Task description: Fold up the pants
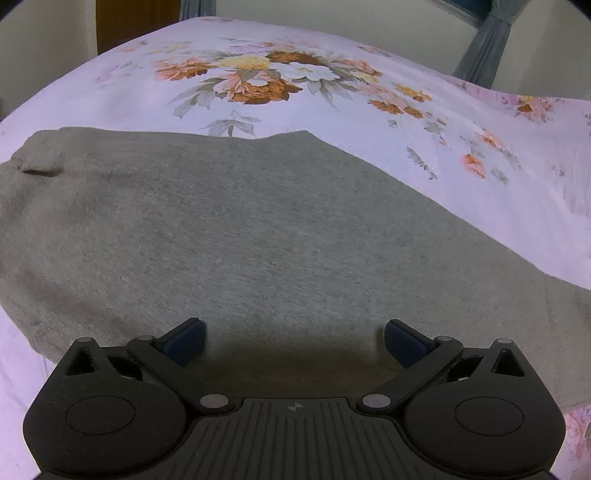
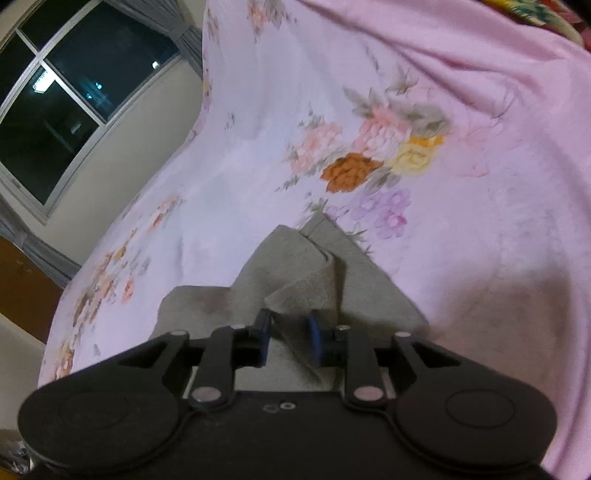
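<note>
Grey pants (image 1: 236, 236) lie spread flat on a pink floral bedsheet (image 1: 461, 177). My left gripper (image 1: 293, 341) is open, its blue pads wide apart, low over the near edge of the pants and holding nothing. In the right wrist view my right gripper (image 2: 289, 338) is shut on a raised fold of the grey pants (image 2: 306, 284), with cloth bunched between the blue pads. The lifted end of the pants curls over a lower layer that rests on the sheet (image 2: 480, 184).
The bed's far edge meets a cream wall with a grey curtain (image 1: 480, 51) and a brown door (image 1: 136, 22). A dark window (image 2: 62, 96) with grey curtains is at the left of the right wrist view. A colourful blanket (image 2: 535, 14) lies at the top right.
</note>
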